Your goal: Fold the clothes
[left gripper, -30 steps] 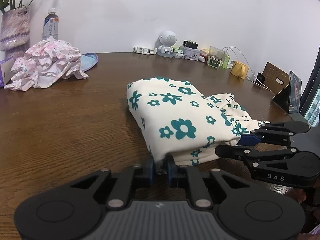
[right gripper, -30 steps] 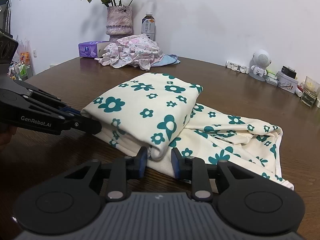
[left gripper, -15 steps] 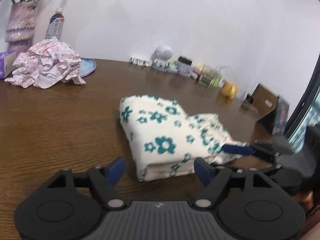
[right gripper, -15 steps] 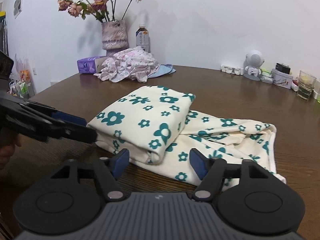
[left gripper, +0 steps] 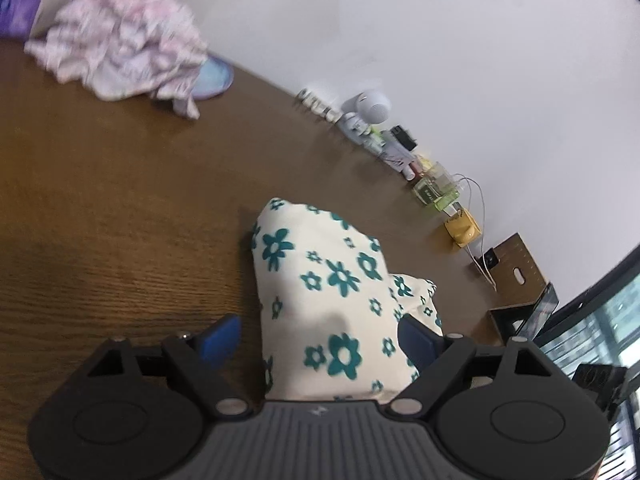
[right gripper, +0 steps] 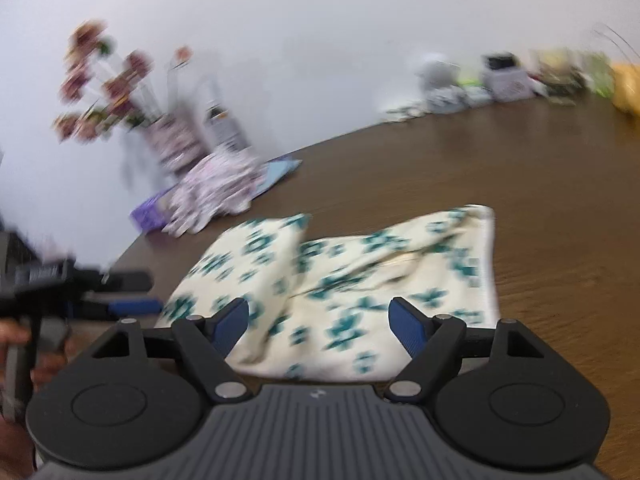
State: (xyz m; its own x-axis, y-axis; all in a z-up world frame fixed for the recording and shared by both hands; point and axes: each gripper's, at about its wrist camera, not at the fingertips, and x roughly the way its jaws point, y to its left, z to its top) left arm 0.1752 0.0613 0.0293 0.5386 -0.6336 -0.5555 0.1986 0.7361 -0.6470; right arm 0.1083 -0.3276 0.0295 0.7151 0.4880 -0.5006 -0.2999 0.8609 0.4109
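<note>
With both tools released, jaws just opened, I see the floral garment [left gripper: 324, 304] folded on the table [left gripper: 100, 220], lower centre, long axis running away from my left tool [left gripper: 320, 336]; right tool [right gripper: 320, 320] equally near.

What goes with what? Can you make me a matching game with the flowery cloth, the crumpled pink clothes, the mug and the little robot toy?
Things:
1. flowery cloth
2. crumpled pink clothes
3. mug
4. little robot toy

Colours:
A. white
B. yellow
C. cream with green flowers
D. pink and white

Pairs: 1-C, 2-D, 3-B, 4-A
</note>
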